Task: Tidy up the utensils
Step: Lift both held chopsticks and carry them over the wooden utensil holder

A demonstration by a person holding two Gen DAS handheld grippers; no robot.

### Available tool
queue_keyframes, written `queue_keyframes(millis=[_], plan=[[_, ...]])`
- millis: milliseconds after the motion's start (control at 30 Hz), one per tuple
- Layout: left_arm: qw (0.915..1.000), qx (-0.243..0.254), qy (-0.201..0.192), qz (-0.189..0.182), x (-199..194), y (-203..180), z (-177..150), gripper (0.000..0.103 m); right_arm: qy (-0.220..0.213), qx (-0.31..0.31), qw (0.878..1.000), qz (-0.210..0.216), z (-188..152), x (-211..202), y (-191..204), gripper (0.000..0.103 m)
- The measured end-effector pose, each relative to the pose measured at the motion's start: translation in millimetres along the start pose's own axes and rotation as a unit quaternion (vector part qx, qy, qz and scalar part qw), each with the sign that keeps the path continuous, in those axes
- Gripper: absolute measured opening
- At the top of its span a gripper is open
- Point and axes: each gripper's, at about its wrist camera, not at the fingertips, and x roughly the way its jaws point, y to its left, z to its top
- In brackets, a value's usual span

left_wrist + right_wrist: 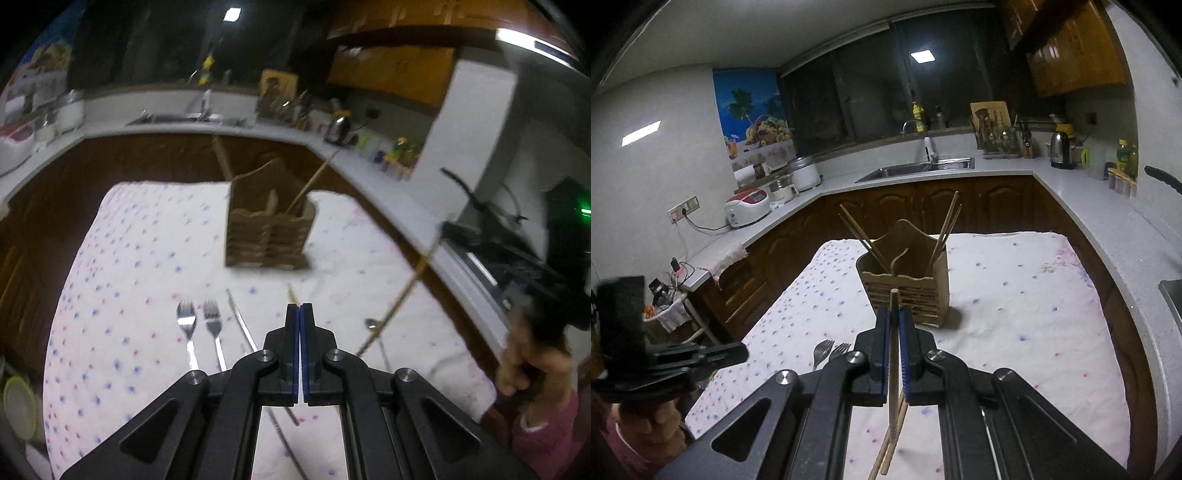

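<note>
White cloth dotted with blue and pink [1015, 295] covers the table, and on it stands one slatted wooden holder [905, 291] with compartments. I count two chopsticks [858, 236] leaning out of its left side and two [947, 225] out of its right. Nearer me, two metal forks [201, 325] lie side by side on the cloth, with one spoon [371, 324] further right. The right gripper [894, 321] pinches a pair of wooden chopsticks [894, 373] upright, above the cloth before the holder. The left gripper [299, 314] has its jaws pressed together on nothing.
</note>
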Motion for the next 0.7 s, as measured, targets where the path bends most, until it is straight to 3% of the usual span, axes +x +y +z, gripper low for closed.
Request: queue_keyframes(millis=[67,133,200,233,467,700], plan=[[0.9994,-0.021,0.026,0.001,20,10,2,0.001,-0.002,0.005,1.0,0.002,1,-1,-3,0.005],[0.9979,-0.033,0.055,0.009,45,19,5,0.013,-0.004,0.007,1.0,0.002,1,-2,-5,0.005],[0.9967,-0.038,0.07,0.016,68,25,11,0.04,-0.005,0.01,1.0,0.005,1,-4,-7,0.005],[0.9958,-0.036,0.078,0.033,82,27,17,0.043,-0.006,0.011,1.0,0.006,1,-5,-9,0.005],[0.9845,-0.023,0.154,0.081,186,28,37,0.043,-0.014,0.014,1.0,0.013,4,-9,-16,0.005],[0.9691,-0.006,0.208,0.132,245,25,29,0.043,-0.02,0.025,0.999,0.018,6,-11,-30,0.005]])
